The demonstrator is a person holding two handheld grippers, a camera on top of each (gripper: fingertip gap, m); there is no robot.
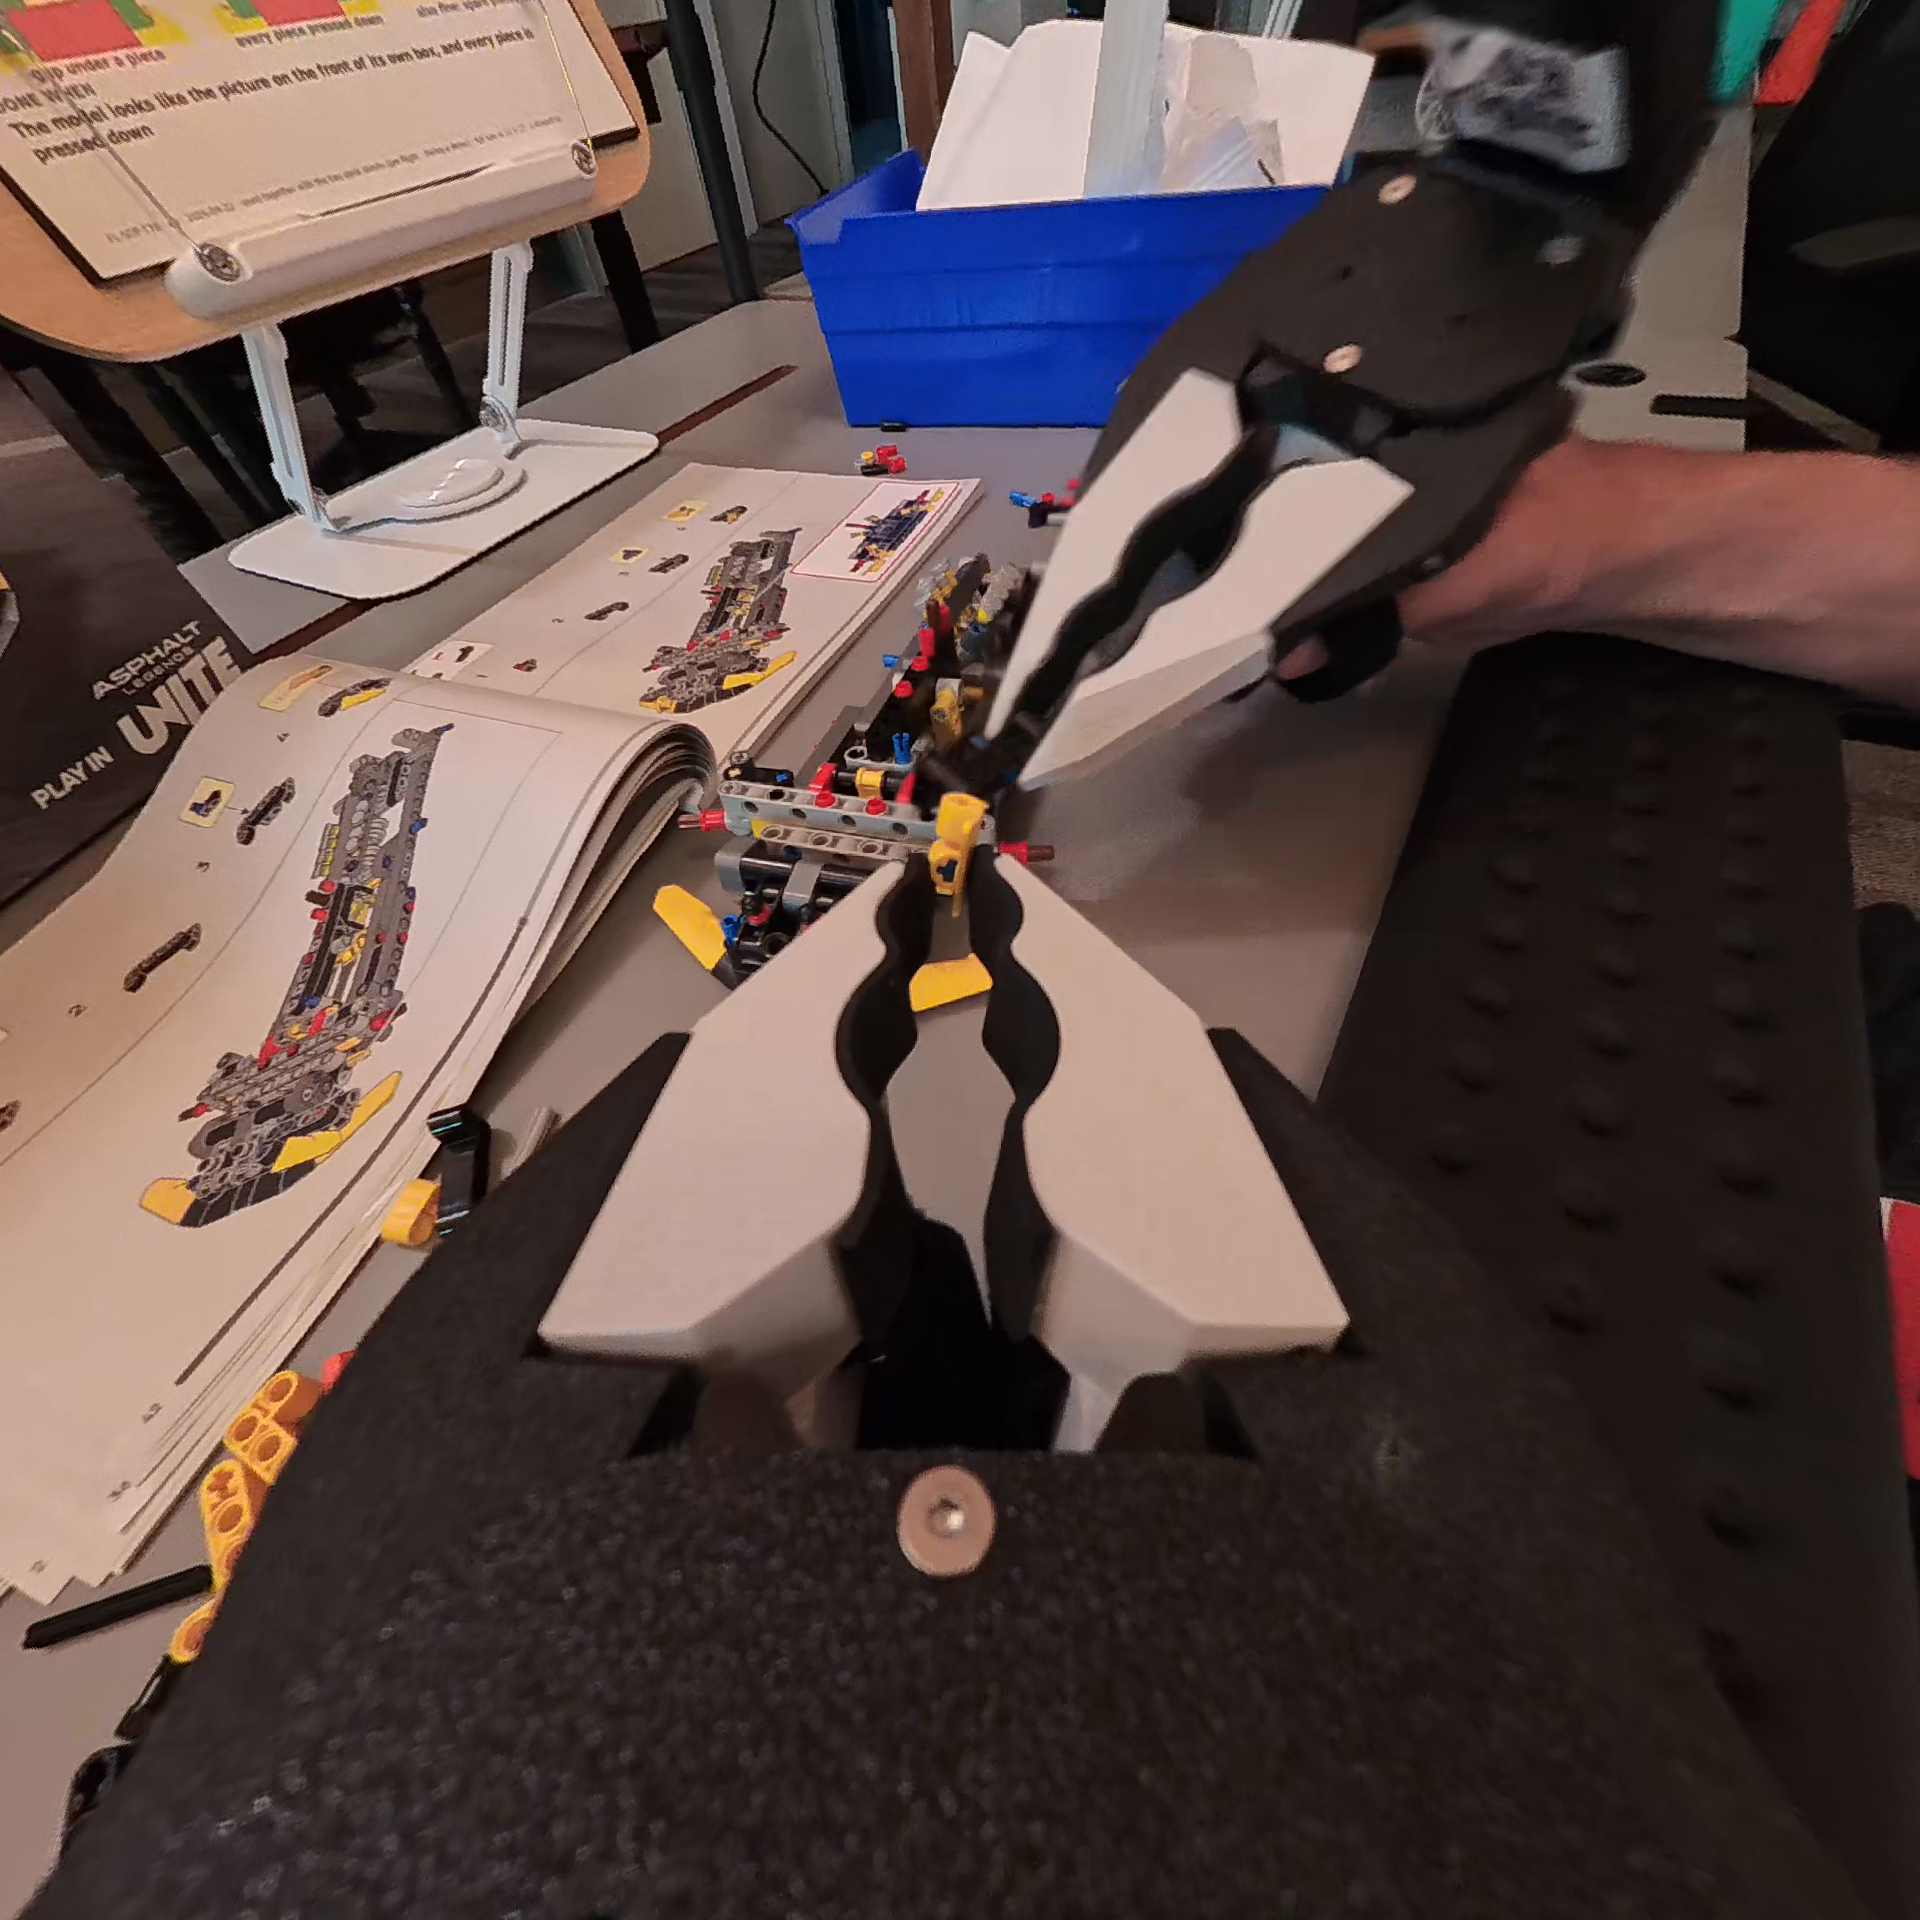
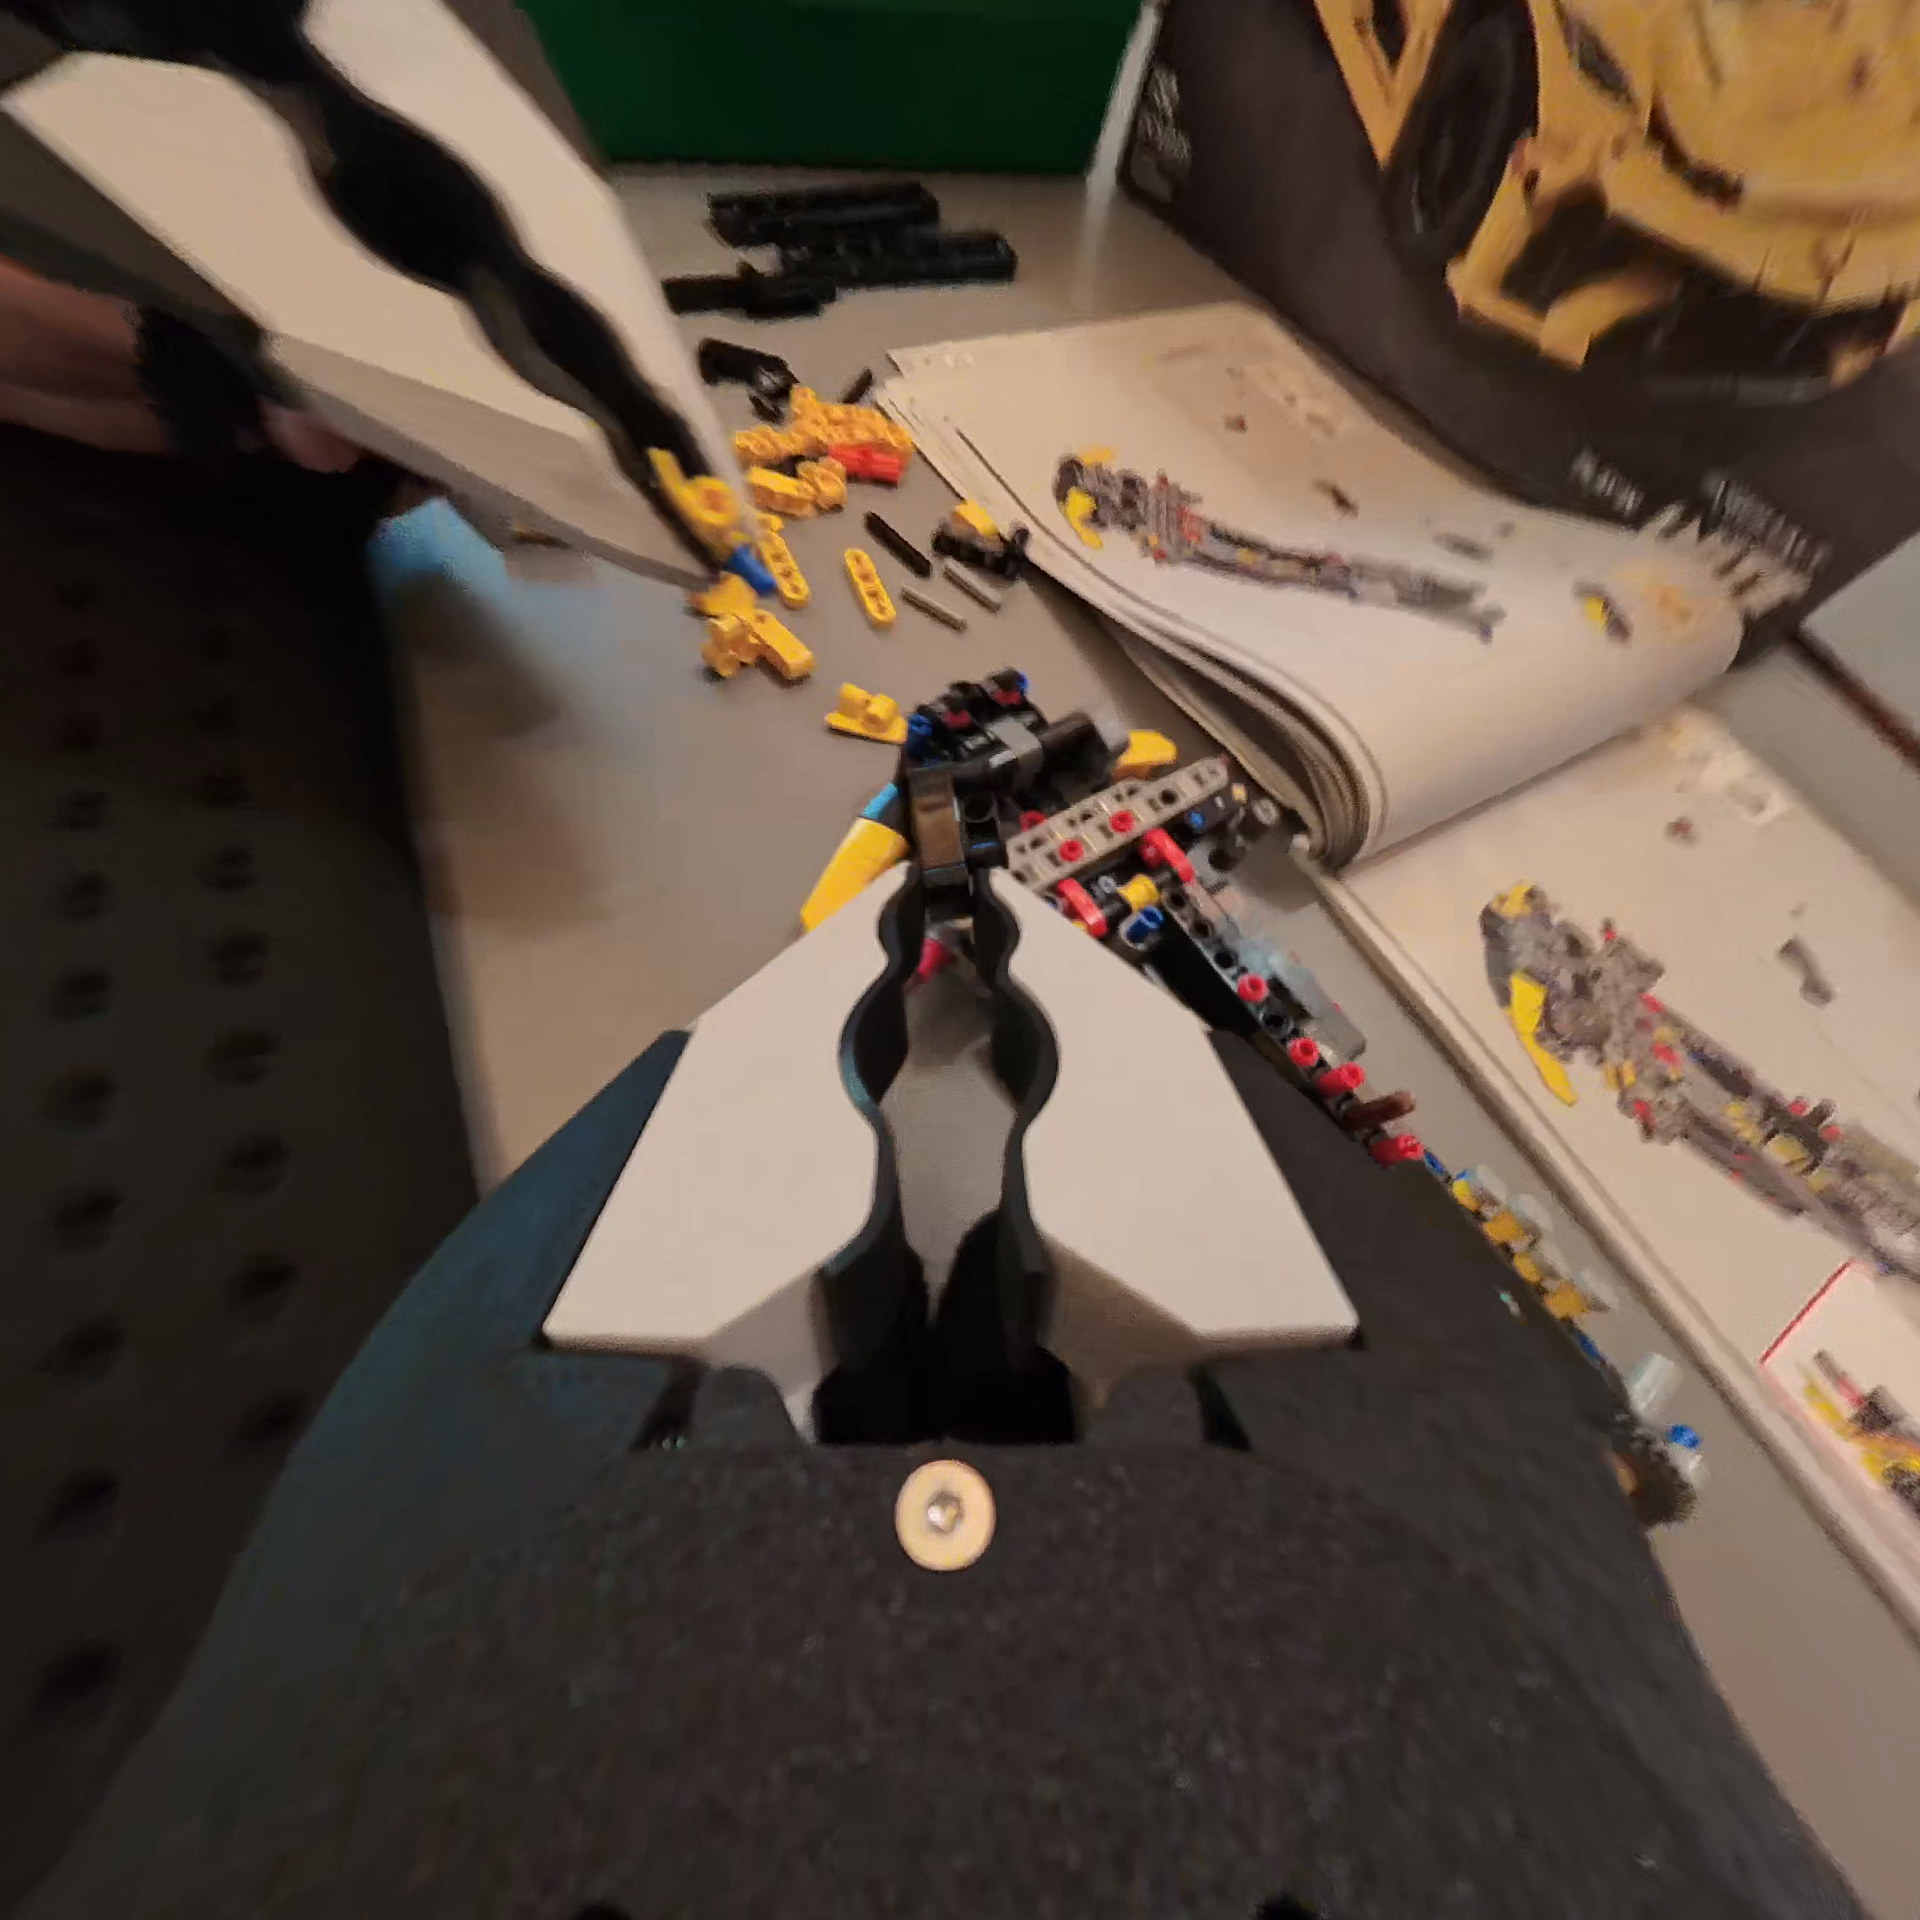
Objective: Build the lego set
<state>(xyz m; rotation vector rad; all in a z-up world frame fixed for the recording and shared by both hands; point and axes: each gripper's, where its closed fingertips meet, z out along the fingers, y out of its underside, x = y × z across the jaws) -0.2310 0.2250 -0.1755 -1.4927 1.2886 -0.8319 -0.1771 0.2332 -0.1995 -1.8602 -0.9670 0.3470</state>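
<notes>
Left gripper (image 1: 951, 868) pinches a yellow connector (image 1: 956, 836); right gripper (image 2: 951, 883) clamps the chassis (image 2: 1049, 821), its far end cut off.

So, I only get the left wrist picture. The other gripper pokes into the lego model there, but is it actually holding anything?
Observer: Yes. In its own view the right gripper is closed on a black part at the end of the model.
Operator: And on my side, anything I miss?
Observer: Seen from the far side, the yellow piece in the left gripper shows a blue bit at its lower end.
Operator: Any more spare parts around?
Observer: Long black beams lie on the table in front of a green bin.
</notes>
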